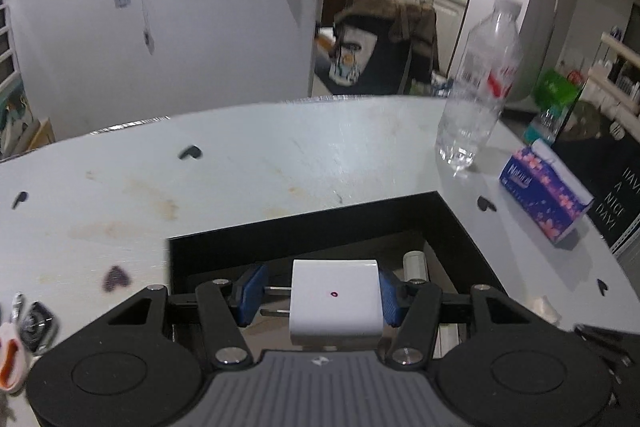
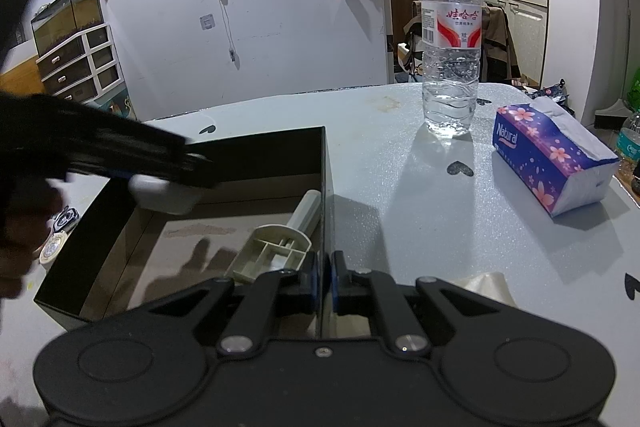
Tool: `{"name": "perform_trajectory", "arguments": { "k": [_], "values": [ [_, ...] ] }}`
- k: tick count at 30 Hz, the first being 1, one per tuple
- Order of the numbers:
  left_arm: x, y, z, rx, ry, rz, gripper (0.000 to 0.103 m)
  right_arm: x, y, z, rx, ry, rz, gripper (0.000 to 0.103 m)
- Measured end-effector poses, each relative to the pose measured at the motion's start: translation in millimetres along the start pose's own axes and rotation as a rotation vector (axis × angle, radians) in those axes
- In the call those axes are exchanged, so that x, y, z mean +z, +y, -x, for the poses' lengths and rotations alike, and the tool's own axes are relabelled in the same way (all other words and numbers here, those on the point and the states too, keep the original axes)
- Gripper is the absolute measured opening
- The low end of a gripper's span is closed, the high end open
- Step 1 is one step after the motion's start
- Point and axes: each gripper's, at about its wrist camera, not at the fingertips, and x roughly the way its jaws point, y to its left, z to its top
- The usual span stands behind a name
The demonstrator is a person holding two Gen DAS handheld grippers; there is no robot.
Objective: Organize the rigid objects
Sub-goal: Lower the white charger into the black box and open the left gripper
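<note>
My left gripper [image 1: 320, 294] is shut on a white wall charger [image 1: 334, 301], its blue pads pressing the two sides and the metal prongs pointing left. It hangs over the open black box [image 1: 280, 227]. In the right wrist view the same gripper [image 2: 168, 167] and charger [image 2: 164, 195] are a blur above the box's left half. My right gripper [image 2: 325, 283] is shut on the right wall of the black box [image 2: 260, 155], with the thin wall between its pads. A beige plastic piece with a white tube [image 2: 280, 247] lies on the box floor by that wall.
A clear water bottle [image 2: 451, 39] stands on the white table [image 2: 400, 187] beyond the box. A purple flowered tissue pack [image 2: 552, 155] lies to its right. Small items, a watch [image 2: 66, 217] among them, lie left of the box. A person's hand [image 2: 16, 219] is at the left edge.
</note>
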Motion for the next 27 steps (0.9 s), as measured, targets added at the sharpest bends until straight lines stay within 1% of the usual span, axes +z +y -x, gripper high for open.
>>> {"name": "perform_trajectory", "arguments": {
  "k": [3, 6, 12, 14, 16, 24, 27],
  "values": [
    [4.0, -8.0, -19.9, -0.002, 0.046, 0.023, 0.057, 0.0, 0.2, 0.2, -0.001, 0.0, 0.002, 0.007],
    [6.4, -12.1, -32.8, 0.001, 0.069, 0.053, 0.057, -0.2, 0.2, 0.4, 0.0, 0.0, 0.003, 0.007],
    [10.1, -15.8, -51.3, 0.006, 0.057, 0.134, 0.058, -0.3, 0.3, 0.4, 0.0, 0.0, 0.003, 0.007],
    [8.9, -15.1, -57.7, -0.01, 0.067, 0.165, 0.058, -0.3, 0.3, 0.3, 0.001, 0.001, 0.004, 0.007],
    [7.1, -15.0, -62.5, -0.028, 0.075, 0.173, 0.059, -0.4, 0.2, 0.4, 0.002, 0.001, 0.003, 0.007],
    [11.0, -10.9, -50.5, -0.044, 0.071, 0.174, 0.061, -0.4, -0.3, 0.4, 0.003, 0.002, 0.003, 0.007],
    [10.4, -7.2, -43.6, -0.064, 0.082, 0.183, 0.063, -0.5, -0.4, 0.4, 0.004, 0.002, 0.003, 0.007]
  ]
}}
